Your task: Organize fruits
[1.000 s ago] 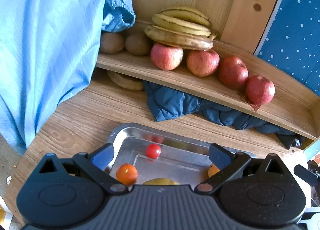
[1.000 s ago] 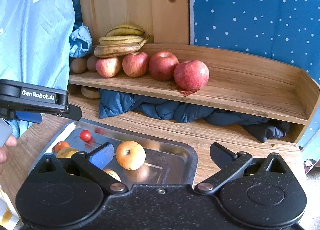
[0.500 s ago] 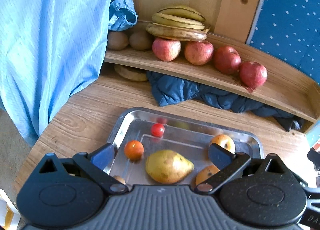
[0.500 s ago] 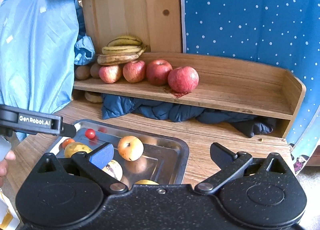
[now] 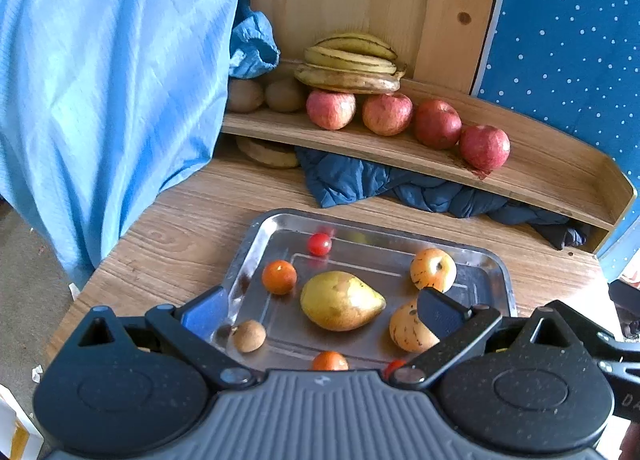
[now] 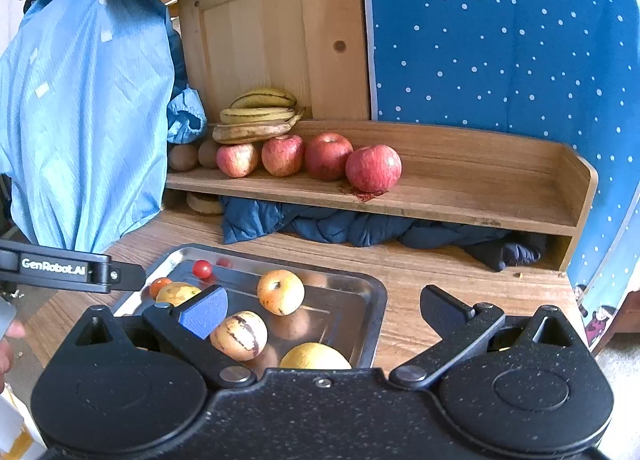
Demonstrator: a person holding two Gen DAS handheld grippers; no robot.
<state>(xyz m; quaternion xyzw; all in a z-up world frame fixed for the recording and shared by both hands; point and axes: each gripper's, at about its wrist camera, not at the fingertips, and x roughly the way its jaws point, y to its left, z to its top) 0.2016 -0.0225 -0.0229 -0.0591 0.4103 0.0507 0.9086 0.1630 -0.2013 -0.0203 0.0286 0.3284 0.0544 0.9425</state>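
A metal tray (image 5: 256, 244) on the wooden table holds a yellow pear (image 5: 340, 300), a small orange fruit (image 5: 279, 276), a cherry tomato (image 5: 319, 244), an orange-yellow apple (image 5: 433, 270), a striped melon-like fruit (image 5: 408, 328) and a small brown fruit (image 5: 249, 335). My left gripper (image 5: 320, 310) hovers open over the tray's near side, empty. My right gripper (image 6: 324, 310) is open over the tray's (image 6: 360, 288) right part, near the striped fruit (image 6: 239, 335) and apple (image 6: 281, 292). On the wooden shelf (image 5: 540, 175) sit several red apples (image 5: 437, 123), bananas (image 5: 352, 67) and kiwis (image 5: 285, 95).
A light blue cloth (image 5: 108, 71) hangs at the left. Dark blue fabric (image 5: 400, 187) is stuffed under the shelf, beside another banana (image 5: 268, 153). A blue dotted wall (image 6: 500, 31) stands behind. The shelf's right half (image 6: 480, 179) is bare. A hand (image 6: 6, 344) shows at the left edge.
Both grippers have pulled back and up from the shelf. More of the tray and its fruits has come into view. Both stay open and empty.
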